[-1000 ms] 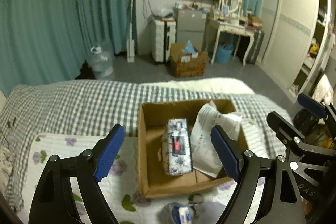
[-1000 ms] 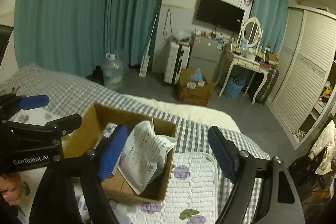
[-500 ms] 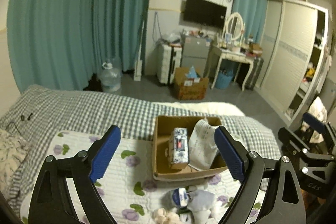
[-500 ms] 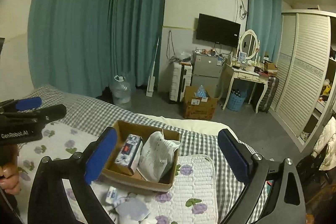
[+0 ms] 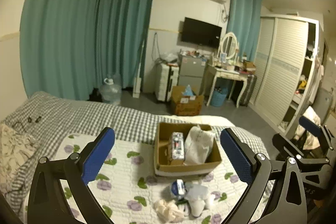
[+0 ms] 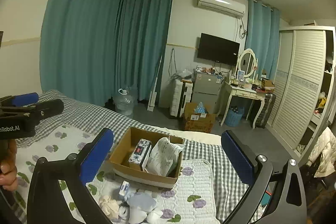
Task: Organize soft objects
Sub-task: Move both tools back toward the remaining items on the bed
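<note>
Both hand-held grippers, left point(image 5: 167, 152) and right point(image 6: 167, 154), hover spread wide above the cardboard box point(image 5: 184, 166), seemingly level.

my 2 wrist cameras sit high above the bed point(image 5: 130, 119), well back, facing the far wall. both share the cardboard box point(image 5: 187, 166) point(image 6: 145, 175); my right view looks from further right, catching the left gripper point(image 6: 27, 106).

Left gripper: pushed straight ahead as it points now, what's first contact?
Probably the cardboard box on the bed, around its near wall. The left gripper is open and centred on it. Depth is unclear.
</note>
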The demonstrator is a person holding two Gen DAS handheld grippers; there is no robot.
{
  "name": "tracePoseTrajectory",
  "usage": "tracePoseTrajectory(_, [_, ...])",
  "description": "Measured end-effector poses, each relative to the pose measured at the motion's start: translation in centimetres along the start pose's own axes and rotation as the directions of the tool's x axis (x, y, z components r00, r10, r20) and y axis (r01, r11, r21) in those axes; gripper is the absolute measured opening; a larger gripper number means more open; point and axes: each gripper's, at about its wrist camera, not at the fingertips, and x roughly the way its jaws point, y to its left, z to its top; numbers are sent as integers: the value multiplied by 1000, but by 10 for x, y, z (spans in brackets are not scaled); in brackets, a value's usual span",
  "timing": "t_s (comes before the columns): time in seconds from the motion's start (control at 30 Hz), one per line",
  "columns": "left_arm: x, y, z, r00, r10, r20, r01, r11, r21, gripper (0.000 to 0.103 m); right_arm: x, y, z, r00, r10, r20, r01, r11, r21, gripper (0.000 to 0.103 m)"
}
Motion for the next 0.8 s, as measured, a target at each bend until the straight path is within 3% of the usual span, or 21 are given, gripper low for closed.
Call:
tracePoseTrajectory(0.3, [-22, 5, -21, 999, 19, 33, -20, 999, 36, 102, -28, 7, -16, 999, 27, 30, -27, 1000, 5, 103])
tracePoseTrajectory(0.57, [-20, 12, -36, 999, 52, -14, -51, 998, 26, 102, -34, 7, -27, 999, 23, 28, -23, 1000, 10, 103])
tracePoseTrajectory(0.8, [-2, 15, -56, 996, 61, -64, -60, 998, 20, 102, -19, 3, -46, 998, 41, -37, -40, 999, 24, 103])
